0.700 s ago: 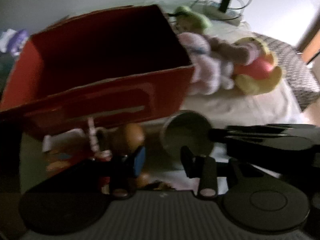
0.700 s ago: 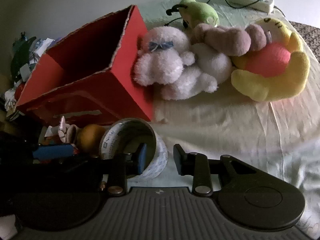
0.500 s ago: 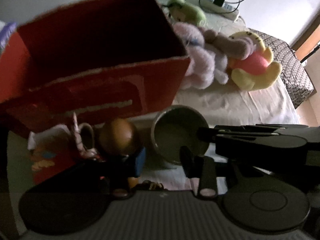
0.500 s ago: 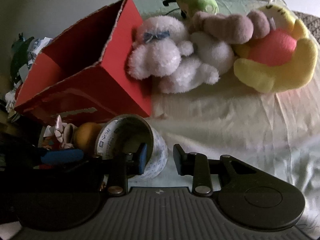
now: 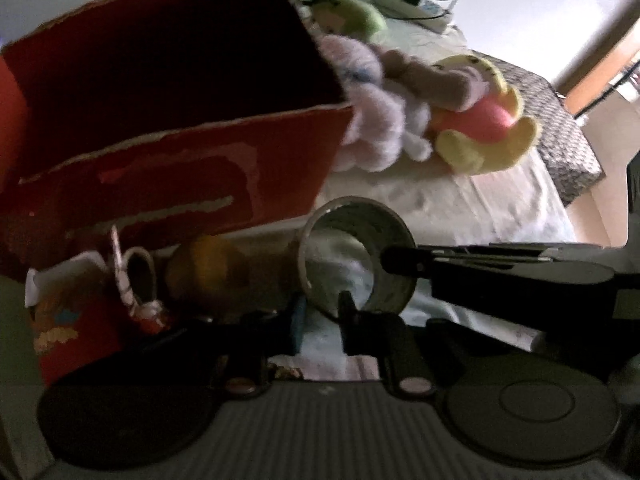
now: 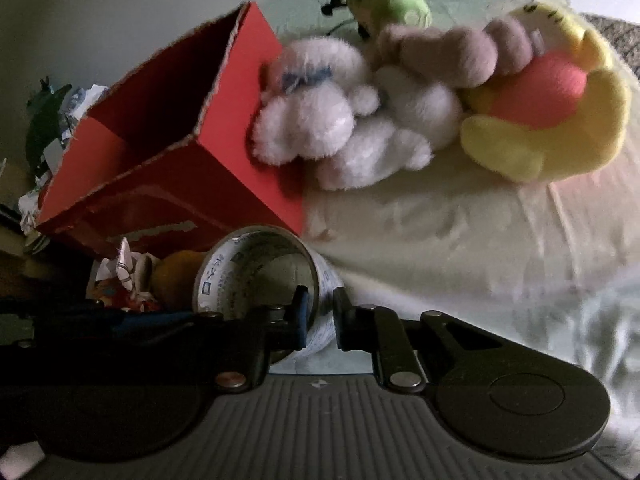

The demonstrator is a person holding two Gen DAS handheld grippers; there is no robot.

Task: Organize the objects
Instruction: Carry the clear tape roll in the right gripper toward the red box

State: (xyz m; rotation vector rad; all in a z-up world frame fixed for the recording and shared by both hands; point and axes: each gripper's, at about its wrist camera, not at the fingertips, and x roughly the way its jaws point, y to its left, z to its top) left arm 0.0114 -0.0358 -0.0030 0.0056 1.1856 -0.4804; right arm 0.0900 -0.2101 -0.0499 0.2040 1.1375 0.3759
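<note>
The right gripper (image 6: 319,318) is clenched on the wall of the printed white tape roll (image 6: 262,276), one finger inside its hollow, one outside, so the pick-up step is in hand; the roll sits on the pale bedsheet (image 6: 460,240) just in front of the open red cardboard box (image 6: 172,152). The left gripper (image 5: 320,322) hovers beside it, fingers parted and empty. Next, I judge, comes lifting the roll clear of the box's torn rim and lowering it inside

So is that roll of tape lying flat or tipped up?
Tipped up. The roll of tape stands tilted, its hole open toward the camera, its wall pinched in the right claw.
</note>
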